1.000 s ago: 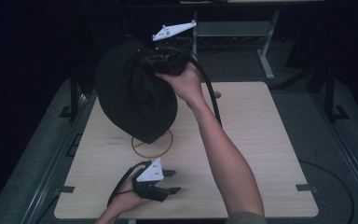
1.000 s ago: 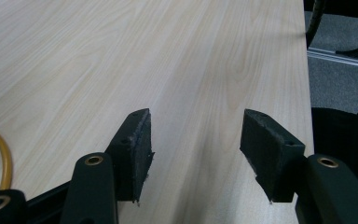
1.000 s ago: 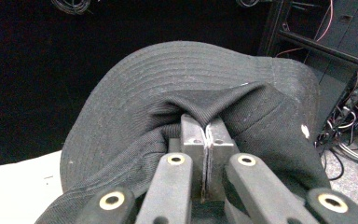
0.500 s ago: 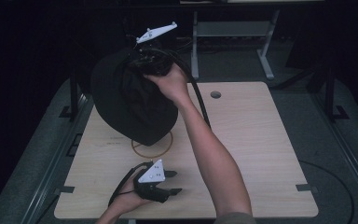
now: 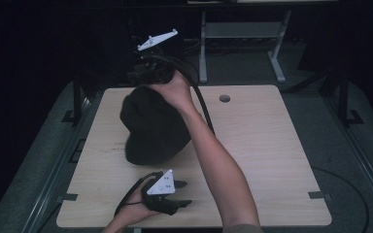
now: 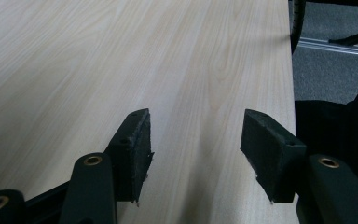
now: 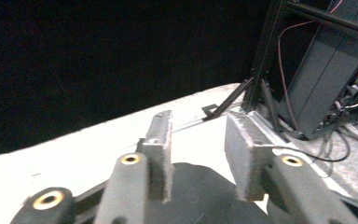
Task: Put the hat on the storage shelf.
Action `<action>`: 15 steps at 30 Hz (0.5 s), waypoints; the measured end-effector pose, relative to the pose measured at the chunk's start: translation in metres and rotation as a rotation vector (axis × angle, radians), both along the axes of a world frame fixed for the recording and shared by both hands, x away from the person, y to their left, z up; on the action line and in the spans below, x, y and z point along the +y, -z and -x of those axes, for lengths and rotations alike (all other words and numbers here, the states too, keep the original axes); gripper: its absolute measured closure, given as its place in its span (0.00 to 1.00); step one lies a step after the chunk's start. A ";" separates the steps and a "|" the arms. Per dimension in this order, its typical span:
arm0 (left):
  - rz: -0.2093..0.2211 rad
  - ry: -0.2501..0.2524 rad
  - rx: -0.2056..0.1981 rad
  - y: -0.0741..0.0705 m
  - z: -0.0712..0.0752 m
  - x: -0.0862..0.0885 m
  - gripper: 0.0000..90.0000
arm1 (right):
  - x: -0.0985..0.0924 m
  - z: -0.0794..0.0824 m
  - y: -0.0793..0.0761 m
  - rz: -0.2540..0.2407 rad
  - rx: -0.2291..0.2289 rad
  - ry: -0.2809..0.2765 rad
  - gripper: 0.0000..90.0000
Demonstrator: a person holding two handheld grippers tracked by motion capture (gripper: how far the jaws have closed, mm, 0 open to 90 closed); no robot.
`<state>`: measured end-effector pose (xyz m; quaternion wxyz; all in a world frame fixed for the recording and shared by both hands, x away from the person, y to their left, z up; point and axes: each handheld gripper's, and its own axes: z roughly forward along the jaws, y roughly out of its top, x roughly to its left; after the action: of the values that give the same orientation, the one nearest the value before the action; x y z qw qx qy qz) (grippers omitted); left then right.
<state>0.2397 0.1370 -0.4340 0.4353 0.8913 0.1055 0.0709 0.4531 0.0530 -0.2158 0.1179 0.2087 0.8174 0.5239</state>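
— Since a second ago the right hand-held gripper [image 5: 148, 73] has come down and toward the far left edge of the tabletop [image 5: 272, 145], and the black hat [image 5: 153, 128] that hung in the air below it now lies on the wood.

— Has it let go?

— Its jaws have just been opening. In the right gripper view the two pads stand apart with a clear gap, and the dark cloth [image 7: 200, 191] lies just beneath them, not pinched.

— And the other one?

— The left hand-held gripper [image 5: 177, 194] rests near the front edge, jaws spread wide over bare wood, nothing between them.

— So where is the hat from each?

— Directly below the right one, touching or nearly so. From the left one it lies just ahead, toward the far side, its long axis running front to back. The right hand is nearer its top, the left nearer its front edge.
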 end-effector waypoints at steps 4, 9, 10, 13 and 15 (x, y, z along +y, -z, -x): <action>0.006 0.004 0.000 0.000 0.001 -0.001 0.46 | -0.019 0.008 0.002 -0.033 0.002 -0.003 0.62; 0.004 0.004 0.004 0.000 0.001 -0.001 0.45 | -0.045 0.018 0.002 -0.088 -0.009 0.002 0.57; 0.007 0.002 0.006 0.000 0.001 -0.001 0.45 | -0.051 0.021 0.002 -0.096 0.001 0.007 0.56; 0.018 -0.004 0.008 0.000 0.001 0.001 0.45 | -0.063 0.026 0.004 -0.108 -0.004 0.019 0.54; 0.027 -0.011 0.005 -0.002 0.001 0.003 0.45 | -0.077 0.030 0.007 -0.129 0.005 0.032 0.53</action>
<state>0.2389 0.1398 -0.4323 0.4467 0.8848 0.1124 0.0696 0.4231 -0.0236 -0.2225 0.1104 0.2303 0.7787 0.5731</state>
